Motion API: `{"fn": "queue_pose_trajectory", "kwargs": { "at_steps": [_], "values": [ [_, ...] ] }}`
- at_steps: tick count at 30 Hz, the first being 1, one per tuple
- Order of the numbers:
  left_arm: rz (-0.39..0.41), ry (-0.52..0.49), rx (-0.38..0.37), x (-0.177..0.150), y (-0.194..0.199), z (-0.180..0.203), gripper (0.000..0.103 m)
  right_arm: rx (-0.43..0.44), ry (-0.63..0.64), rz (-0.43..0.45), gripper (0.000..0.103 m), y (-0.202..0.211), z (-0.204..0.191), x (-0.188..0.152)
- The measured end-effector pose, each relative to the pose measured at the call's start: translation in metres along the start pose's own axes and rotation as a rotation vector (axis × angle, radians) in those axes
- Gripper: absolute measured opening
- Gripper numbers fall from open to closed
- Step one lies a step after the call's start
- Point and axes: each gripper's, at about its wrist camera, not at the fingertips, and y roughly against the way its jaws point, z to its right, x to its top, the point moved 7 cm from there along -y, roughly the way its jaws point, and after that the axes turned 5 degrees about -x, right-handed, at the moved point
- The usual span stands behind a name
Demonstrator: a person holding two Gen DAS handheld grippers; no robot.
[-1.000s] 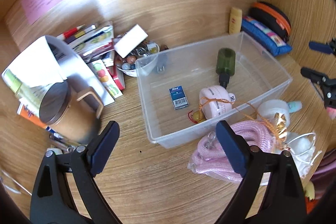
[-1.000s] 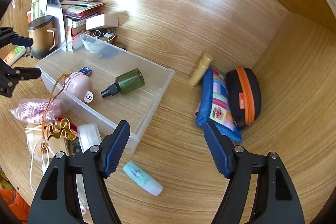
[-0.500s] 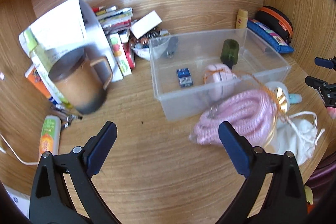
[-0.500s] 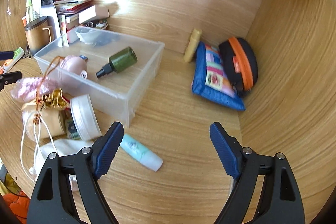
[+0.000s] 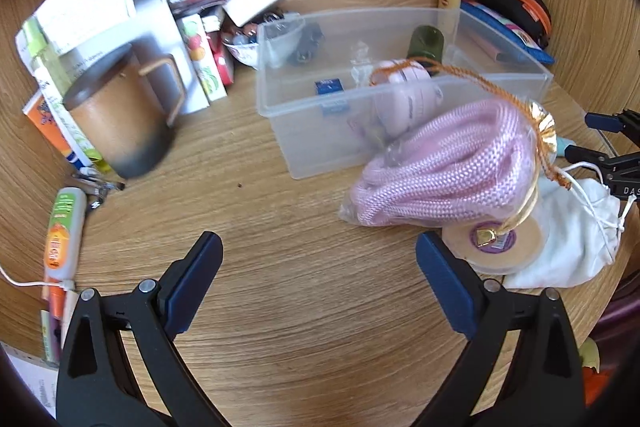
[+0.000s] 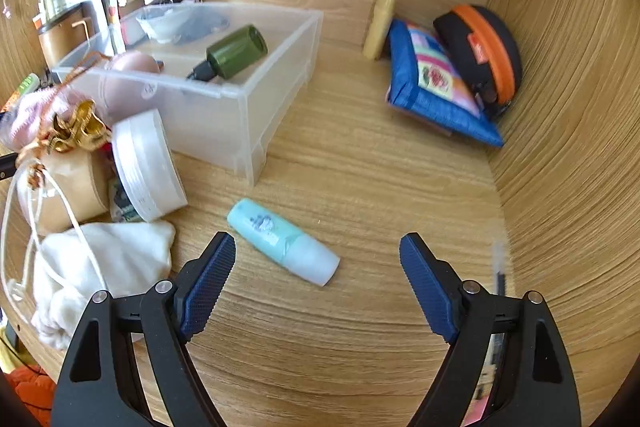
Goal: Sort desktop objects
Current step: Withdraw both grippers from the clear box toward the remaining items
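The right hand-held gripper (image 6: 316, 267) stood apart, empty, just short of the tube (image 6: 282, 241), probably lining up a grab; the left hand-held gripper (image 5: 318, 275) gaped over bare worktop (image 5: 280, 307).

Left tool (image 5: 318, 253), seen from its own camera: we see two black plastic arms shaped like a spring clamp, each with a triangular cut-out near its base. Each arm carries a dark blue rectangular pad (image 5: 192, 283) at its tip, fixed by two silver round-headed screws. Right tool (image 6: 316, 255), seen from its own camera: we find the same black clamp arms, triangular cut-outs and paired silver screws; its blue pads (image 6: 208, 287) show a fine ribbed, toothed texture on the inner face. At the right edge of the left view we note the right tool's black frame with white lettering, partly cut off.
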Motion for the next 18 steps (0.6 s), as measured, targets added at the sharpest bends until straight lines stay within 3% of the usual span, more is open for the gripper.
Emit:
{"fn": "queue_pose_trajectory", "kwargs": {
  "at_steps": [13,18],
  "values": [
    [0.041,0.031,-0.044,0.021,-0.012,0.004,0.098,-0.003,0.014,-0.036,0.082,-0.017,0.001,0.000],
    [0.062,0.034,-0.106,0.030,-0.015,0.009,0.098,0.032,0.018,-0.047,0.082,-0.020,-0.002,0.002]
  ]
}}
